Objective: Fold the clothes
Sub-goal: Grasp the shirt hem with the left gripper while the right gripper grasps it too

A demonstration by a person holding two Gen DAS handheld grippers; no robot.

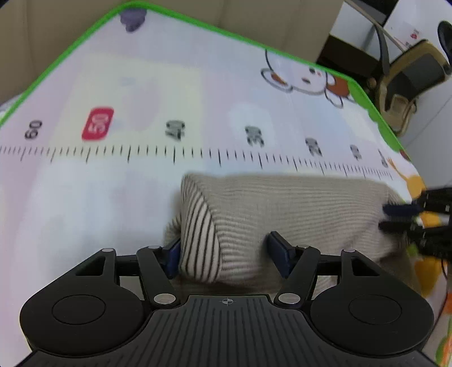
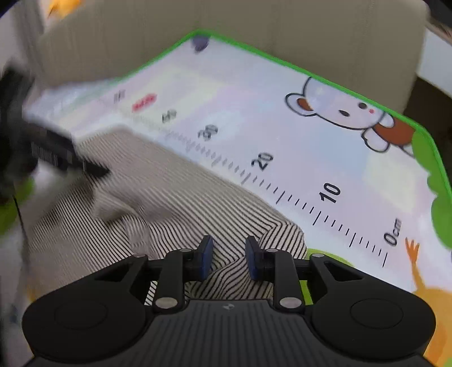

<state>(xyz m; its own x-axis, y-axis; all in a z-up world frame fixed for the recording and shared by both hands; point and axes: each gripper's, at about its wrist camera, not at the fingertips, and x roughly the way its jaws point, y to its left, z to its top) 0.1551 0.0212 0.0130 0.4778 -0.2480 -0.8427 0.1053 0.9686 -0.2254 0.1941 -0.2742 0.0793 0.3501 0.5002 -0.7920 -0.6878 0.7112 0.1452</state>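
A beige garment with thin dark stripes lies folded into a thick bundle on the play mat. My left gripper stands open around the bundle's near left corner, its left pad against the cloth. In the left wrist view my right gripper reaches in at the bundle's right end with its fingers close together. Seen from the right wrist, the garment spreads to the left, and my right gripper is shut on a raised ridge of it. The left gripper shows as a dark blur at far left.
The mat has a green border, a printed ruler and a cartoon bear. A beige wall or sofa back runs behind it. A chair and a white cabinet stand past the mat's far right corner.
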